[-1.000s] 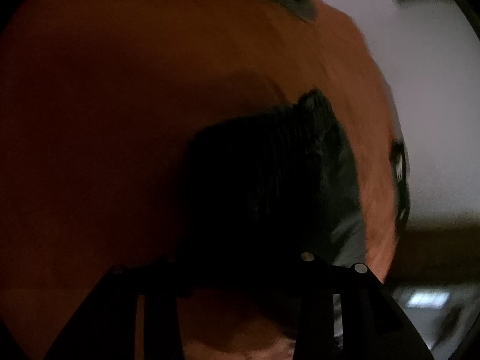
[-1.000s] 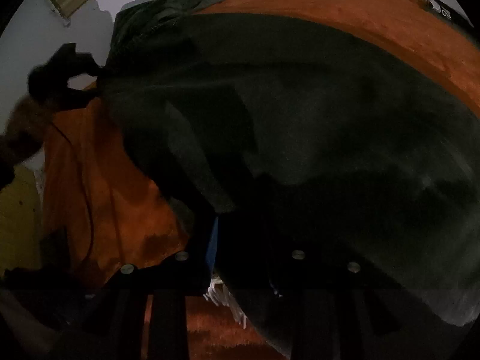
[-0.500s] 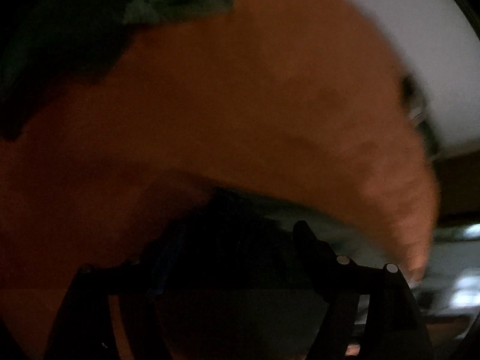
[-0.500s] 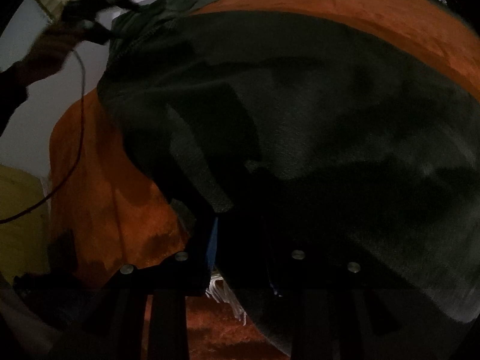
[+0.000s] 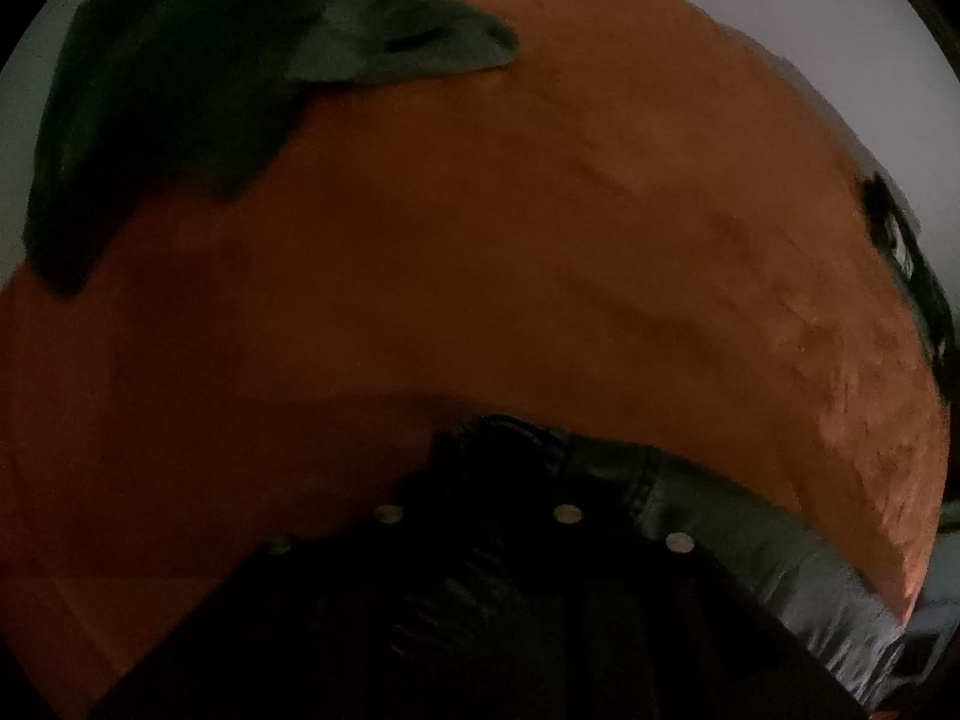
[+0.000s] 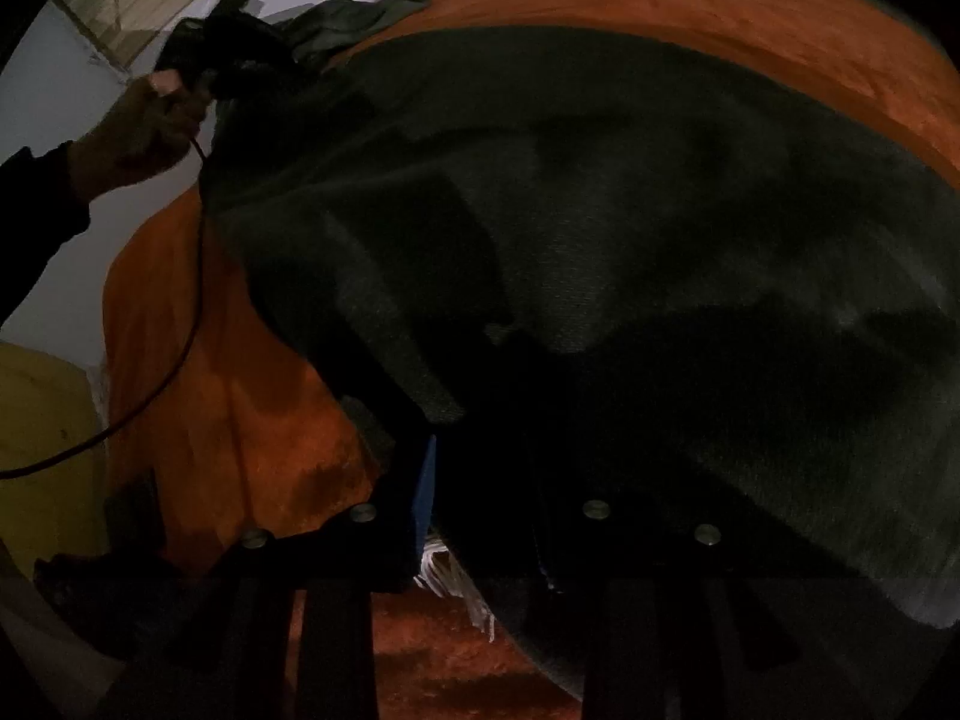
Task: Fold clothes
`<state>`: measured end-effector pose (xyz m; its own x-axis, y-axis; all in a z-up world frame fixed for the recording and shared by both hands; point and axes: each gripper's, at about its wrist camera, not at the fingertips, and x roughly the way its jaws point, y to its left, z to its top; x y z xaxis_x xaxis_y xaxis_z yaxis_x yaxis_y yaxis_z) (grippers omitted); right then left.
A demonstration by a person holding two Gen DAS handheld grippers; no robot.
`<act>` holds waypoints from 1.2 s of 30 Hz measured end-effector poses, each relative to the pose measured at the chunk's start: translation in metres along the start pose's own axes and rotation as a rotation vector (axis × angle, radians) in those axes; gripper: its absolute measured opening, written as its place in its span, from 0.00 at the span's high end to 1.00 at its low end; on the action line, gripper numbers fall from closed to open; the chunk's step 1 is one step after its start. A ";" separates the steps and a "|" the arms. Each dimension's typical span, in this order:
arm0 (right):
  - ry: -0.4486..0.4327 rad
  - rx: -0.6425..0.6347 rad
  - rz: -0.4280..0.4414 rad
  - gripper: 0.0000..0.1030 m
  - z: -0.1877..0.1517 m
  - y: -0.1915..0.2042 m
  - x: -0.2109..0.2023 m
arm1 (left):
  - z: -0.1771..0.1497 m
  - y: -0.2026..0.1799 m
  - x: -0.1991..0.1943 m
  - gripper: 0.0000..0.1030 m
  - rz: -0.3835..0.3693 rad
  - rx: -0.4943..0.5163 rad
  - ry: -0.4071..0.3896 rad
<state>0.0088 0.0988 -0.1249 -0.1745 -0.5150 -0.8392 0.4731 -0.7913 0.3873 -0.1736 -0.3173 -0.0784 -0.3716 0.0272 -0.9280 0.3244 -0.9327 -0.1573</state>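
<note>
While both tools (image 5: pixel 474 516) (image 6: pixel 480 516) are clenching the dark garment (image 6: pixel 630 228) over the orange bed (image 5: pixel 480 270), its lifted edge is risking slipping and bunching.

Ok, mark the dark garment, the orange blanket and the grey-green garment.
dark garment (image 6: pixel 630 228): right wrist view, its broad upper panel.
orange blanket (image 5: pixel 540 276): left wrist view, bare middle stretch.
grey-green garment (image 5: pixel 198 96): left wrist view, middle of the crumpled heap at top left.
</note>
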 end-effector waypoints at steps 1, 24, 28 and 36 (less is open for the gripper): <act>-0.003 0.006 0.008 0.73 0.000 -0.002 -0.001 | 0.000 -0.001 -0.002 0.79 0.010 0.005 0.002; -0.279 0.557 -0.500 0.69 -0.145 -0.159 -0.187 | -0.265 -0.262 -0.012 0.25 -0.358 0.535 0.353; -0.231 0.714 -0.571 0.77 -0.201 -0.203 -0.205 | -0.279 -0.262 -0.008 0.24 -0.324 0.563 0.331; -0.361 1.103 -0.669 0.94 -0.292 -0.271 -0.319 | -0.278 -0.268 -0.011 0.18 -0.313 0.556 0.322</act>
<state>0.1886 0.5737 -0.0738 -0.3951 0.1508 -0.9062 -0.7015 -0.6864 0.1916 -0.0145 0.0321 -0.1197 -0.0715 0.3483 -0.9346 -0.2792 -0.9066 -0.3165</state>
